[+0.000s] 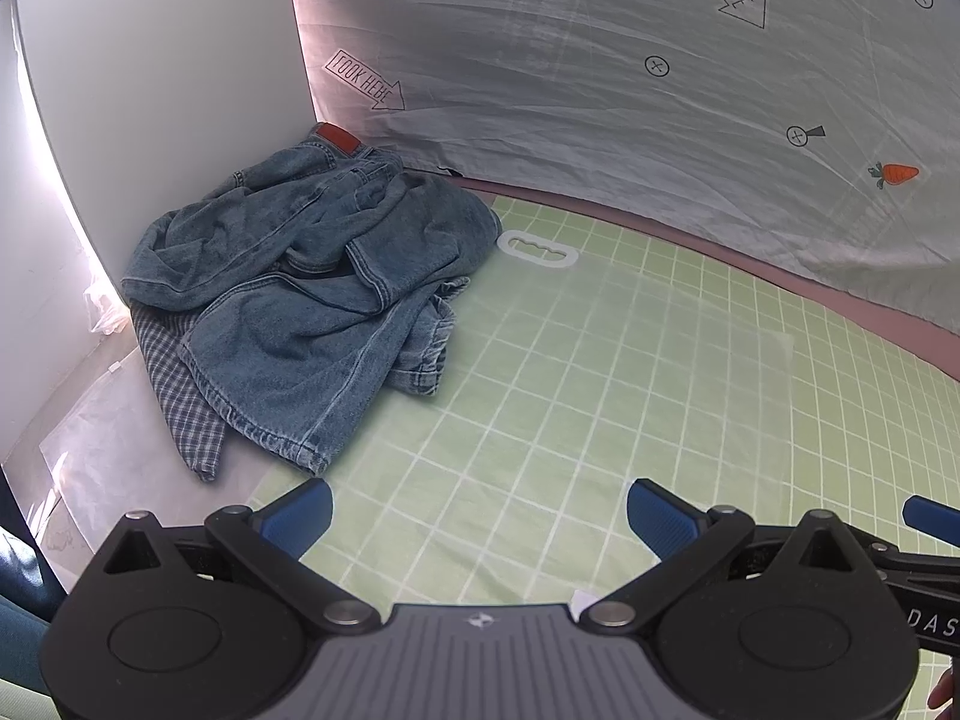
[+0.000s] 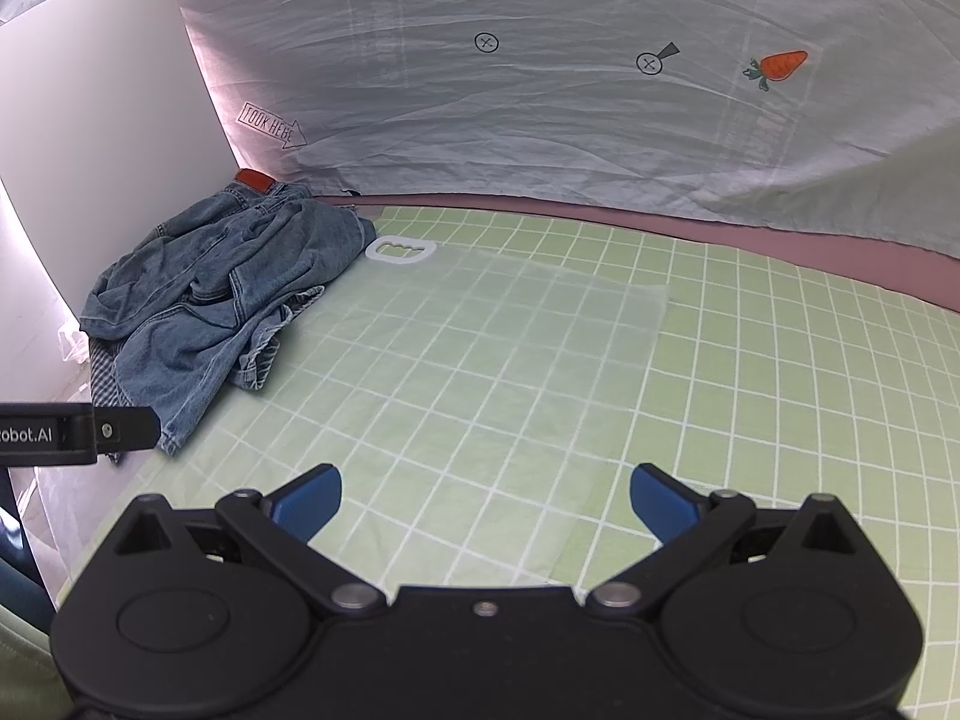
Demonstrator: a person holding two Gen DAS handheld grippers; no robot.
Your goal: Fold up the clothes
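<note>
One pair of crumpled blue jeans (image 1: 312, 294), one checked garment (image 1: 180, 396) beneath it, one translucent plastic bag (image 2: 480, 348) with one white handle (image 2: 400, 250), two grippers.

The right hand-held gripper (image 2: 485, 501) hovers with jaws wide apart over a green checked sheet (image 2: 750, 372); crumpled jeans (image 2: 222, 294) lie heaped far left beside a translucent bag (image 2: 480, 348).

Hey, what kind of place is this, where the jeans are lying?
Probably a bed set up as a folding station, not certain. A green checked sheet covers the surface, a carrot-print cloth hangs as a backdrop, and crumpled jeans lie over a checked garment in the corner.
</note>
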